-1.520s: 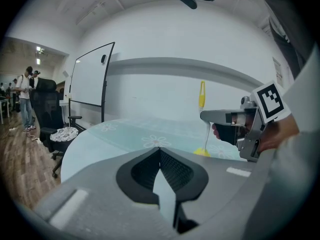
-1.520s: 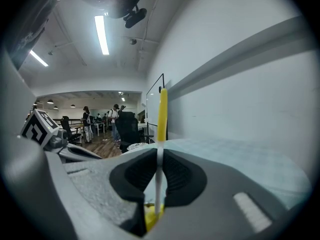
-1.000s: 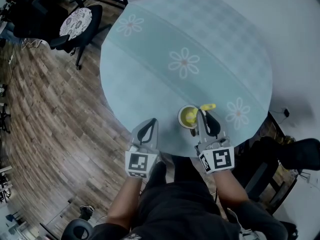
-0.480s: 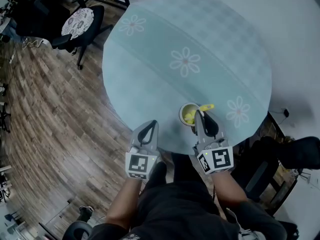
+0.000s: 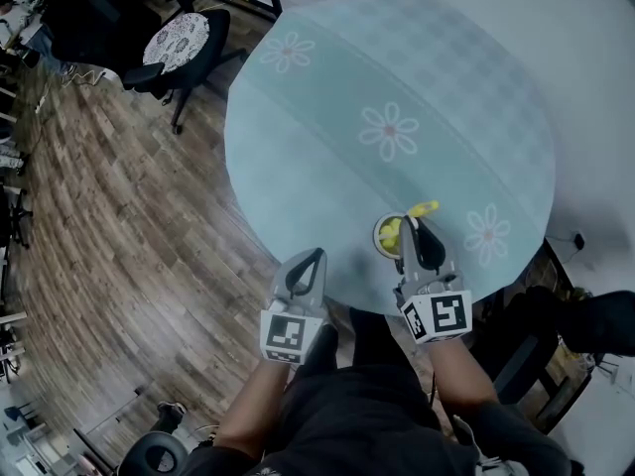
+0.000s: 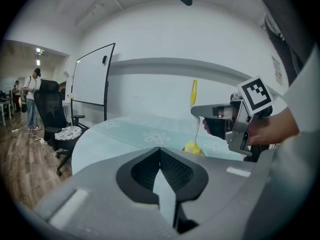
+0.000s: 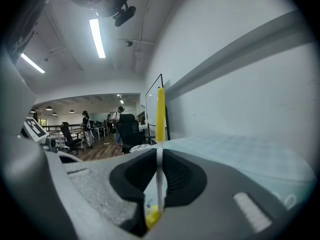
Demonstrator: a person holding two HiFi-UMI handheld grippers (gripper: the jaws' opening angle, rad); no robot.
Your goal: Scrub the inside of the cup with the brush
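A small cup (image 5: 387, 236) stands near the front edge of the round table (image 5: 327, 157). A brush with a yellow handle (image 5: 425, 208) and a white stem pokes into it. My right gripper (image 5: 408, 225) hangs over the cup, shut on the stem. In the right gripper view the handle (image 7: 160, 113) rises above the jaws and the yellow brush head (image 7: 152, 217) shows below them. My left gripper (image 5: 315, 256) hovers at the table's edge, left of the cup, shut and empty. The left gripper view shows the brush head (image 6: 191, 147) low beside the right gripper (image 6: 200, 110).
The light blue cloth with white flowers (image 5: 389, 130) covers the table. A black office chair (image 5: 184, 40) stands on the wood floor at the far left. A whiteboard (image 6: 90, 81) stands by the far wall. A dark chair (image 5: 585, 325) sits to the right of me.
The head view has shifted, so the table sits further right in the picture. Both grippers keep about the same places relative to the cup, and the brush stays in it.
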